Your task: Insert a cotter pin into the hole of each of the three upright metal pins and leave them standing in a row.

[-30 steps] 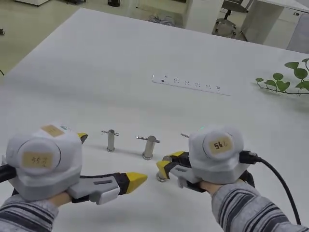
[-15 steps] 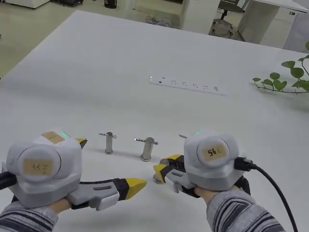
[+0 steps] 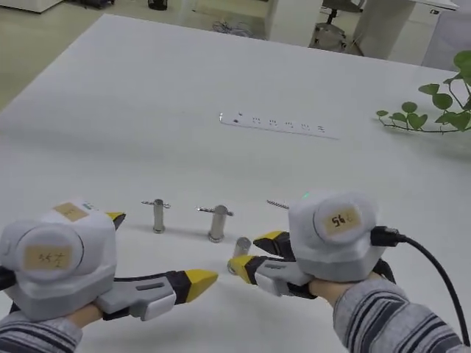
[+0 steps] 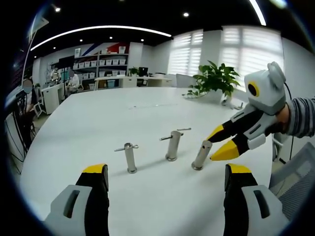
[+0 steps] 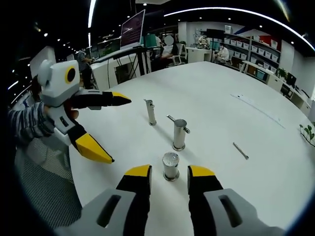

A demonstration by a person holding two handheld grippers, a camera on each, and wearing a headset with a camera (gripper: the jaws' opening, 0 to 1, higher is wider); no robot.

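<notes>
Near my edge of the desk [image 3: 221, 73] the three metal pins stand upright in a row, running from left to right. The left pin [image 3: 158, 217] and the middle pin [image 3: 216, 224] each carry a cotter pin through the hole at the top. The third pin [image 5: 171, 166] has its hole bare. It stands nearest me, a little out of line with the other two.

My right tongs [image 4: 215, 146] are partly open and hold nothing. Their yellow tips point at the third pin, which stands just ahead of the gap between them. I cannot tell whether a tip touches it.

My left tongs [image 4: 167, 169] are spread wide and also hold nothing. They hover to the left of the row, apart from all three pins.

A loose cotter pin [image 3: 277, 204] lies flat on the desk just beyond my right tongs, to the right of the middle pin.

Beyond the row the desk is bare as far as a white power strip [image 3: 278, 125], with more bare top behind that up to the far edge. To the left there is open surface out to the left edge. A leafy plant [image 3: 434, 110] trails in at the far right.
</notes>
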